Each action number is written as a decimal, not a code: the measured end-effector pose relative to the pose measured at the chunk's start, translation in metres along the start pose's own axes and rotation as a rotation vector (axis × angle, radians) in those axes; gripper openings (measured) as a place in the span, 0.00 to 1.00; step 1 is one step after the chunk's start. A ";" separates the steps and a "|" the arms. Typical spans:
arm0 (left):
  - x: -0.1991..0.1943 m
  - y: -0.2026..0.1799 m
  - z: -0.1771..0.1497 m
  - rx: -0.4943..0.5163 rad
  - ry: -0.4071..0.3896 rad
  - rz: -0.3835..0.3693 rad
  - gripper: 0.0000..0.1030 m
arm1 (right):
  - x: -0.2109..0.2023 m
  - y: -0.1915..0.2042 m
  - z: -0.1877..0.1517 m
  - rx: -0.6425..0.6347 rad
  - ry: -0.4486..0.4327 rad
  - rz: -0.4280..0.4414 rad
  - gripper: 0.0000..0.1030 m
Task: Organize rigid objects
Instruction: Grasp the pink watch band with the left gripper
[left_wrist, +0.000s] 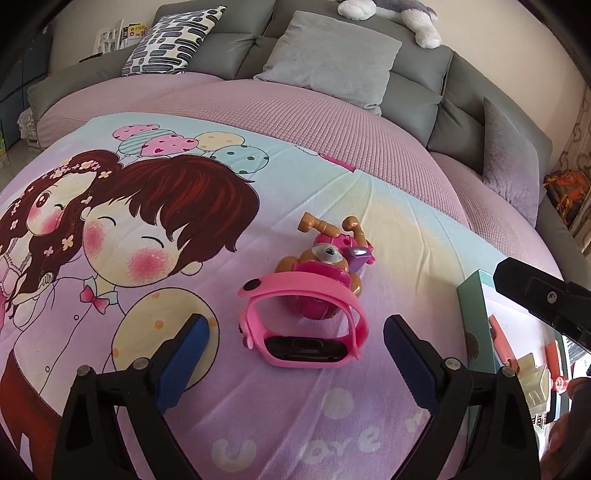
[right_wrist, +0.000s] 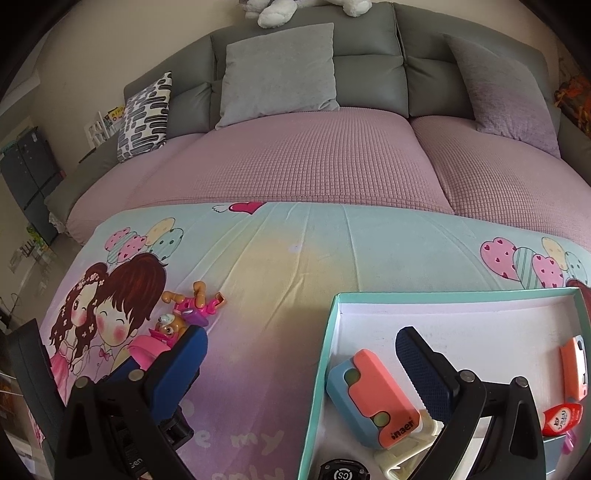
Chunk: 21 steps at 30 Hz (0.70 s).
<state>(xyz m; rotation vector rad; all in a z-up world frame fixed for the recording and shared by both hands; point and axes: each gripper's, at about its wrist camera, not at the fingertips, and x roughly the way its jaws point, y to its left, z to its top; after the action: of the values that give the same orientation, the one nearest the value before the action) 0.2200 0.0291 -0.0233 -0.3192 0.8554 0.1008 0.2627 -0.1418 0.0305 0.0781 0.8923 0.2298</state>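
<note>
A pink kids' smartwatch (left_wrist: 303, 325) lies on the cartoon blanket, face down with its strap looped up. Just behind it lies a pink and brown toy dog figure (left_wrist: 328, 258). My left gripper (left_wrist: 295, 350) is open, its blue pads on either side of the watch, a little short of it. My right gripper (right_wrist: 301, 362) is open and empty over the left wall of a teal box (right_wrist: 325, 354). The box holds an orange and blue case (right_wrist: 373, 398), a red tube (right_wrist: 561, 419) and other small items. The toy dog (right_wrist: 184, 314) also shows in the right wrist view.
The blanket (left_wrist: 147, 258) lies over a pink sofa seat (right_wrist: 314, 162) with grey cushions (right_wrist: 280, 66) and a patterned pillow (right_wrist: 146, 114) behind. The teal box (left_wrist: 476, 325) sits at the right of the left view. My right gripper's arm (left_wrist: 546, 295) crosses above it.
</note>
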 end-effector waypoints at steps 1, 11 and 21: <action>0.000 0.001 0.000 0.001 -0.002 0.010 0.84 | 0.001 0.002 0.000 -0.004 0.001 0.000 1.00; -0.005 0.013 0.002 -0.046 -0.010 -0.041 0.62 | 0.003 0.017 0.005 -0.033 0.012 0.001 1.00; -0.012 0.029 0.005 -0.094 -0.015 -0.038 0.62 | 0.011 0.036 0.009 -0.063 0.021 0.015 1.00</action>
<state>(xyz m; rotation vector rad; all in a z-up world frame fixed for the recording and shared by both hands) 0.2092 0.0591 -0.0180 -0.4222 0.8309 0.1084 0.2698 -0.1037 0.0339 0.0236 0.9053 0.2734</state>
